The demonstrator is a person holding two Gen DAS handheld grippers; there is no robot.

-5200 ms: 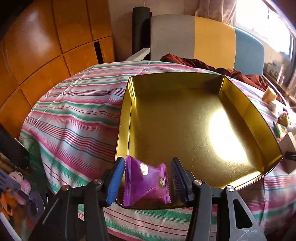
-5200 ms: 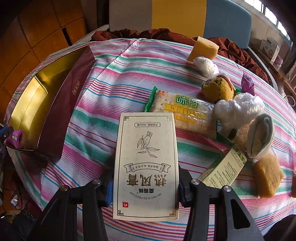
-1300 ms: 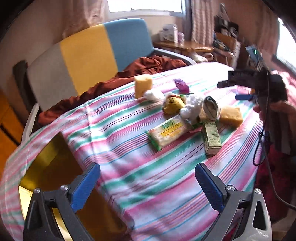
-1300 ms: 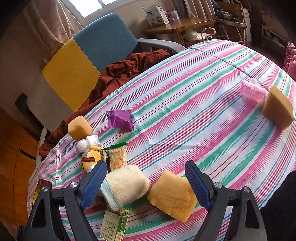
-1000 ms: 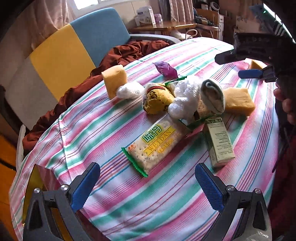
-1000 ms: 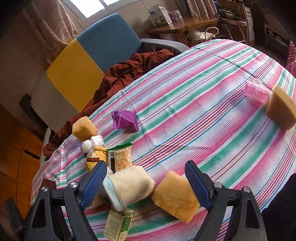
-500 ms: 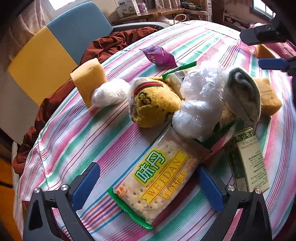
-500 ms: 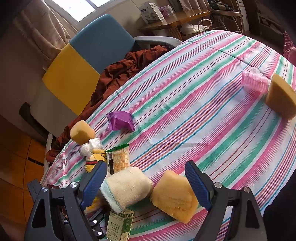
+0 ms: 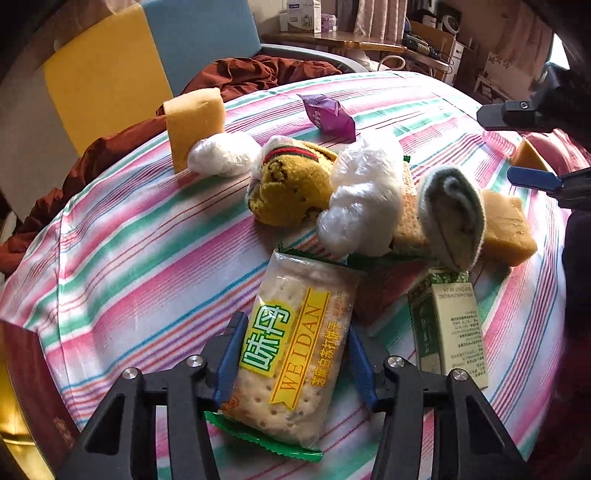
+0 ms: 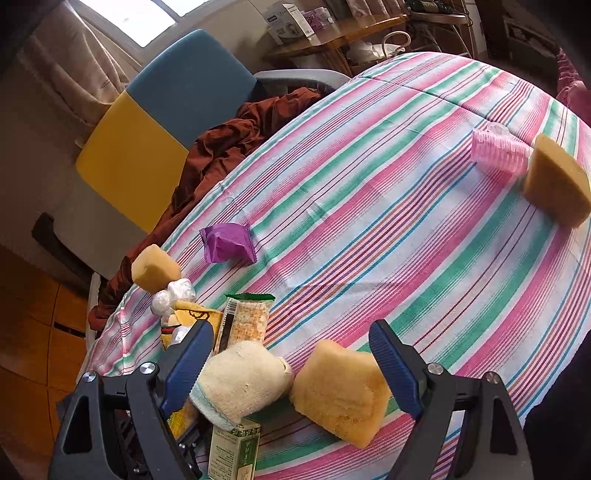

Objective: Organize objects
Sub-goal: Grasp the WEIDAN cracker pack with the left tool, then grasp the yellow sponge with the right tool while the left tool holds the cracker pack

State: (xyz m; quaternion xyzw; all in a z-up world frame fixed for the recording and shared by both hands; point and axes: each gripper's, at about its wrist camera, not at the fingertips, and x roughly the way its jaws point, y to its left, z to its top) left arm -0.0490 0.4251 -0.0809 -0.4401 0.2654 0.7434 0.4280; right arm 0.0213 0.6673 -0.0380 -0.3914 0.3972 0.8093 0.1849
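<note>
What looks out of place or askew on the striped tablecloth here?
Nothing is spilled or damaged, but items sit in a jumbled heap: a second cracker packet is wedged under the plastic-wrapped bundle and the rolled grey sock. The left claw is closing around the Weidan cracker packet, which lies crooked.

Daylight enters from a window (image 10: 147, 14) at the upper left of the right wrist view, blown out to plain white. The striped cloth on the worktop (image 10: 406, 206) is evenly and brightly lit, with soft shadows under the objects. Both views bend strongly toward dark, vignetted corners. The far sponge (image 10: 554, 184) smears slightly near the edge. The cracker packet (image 9: 295, 354) shows mild wrapper glare.
</note>
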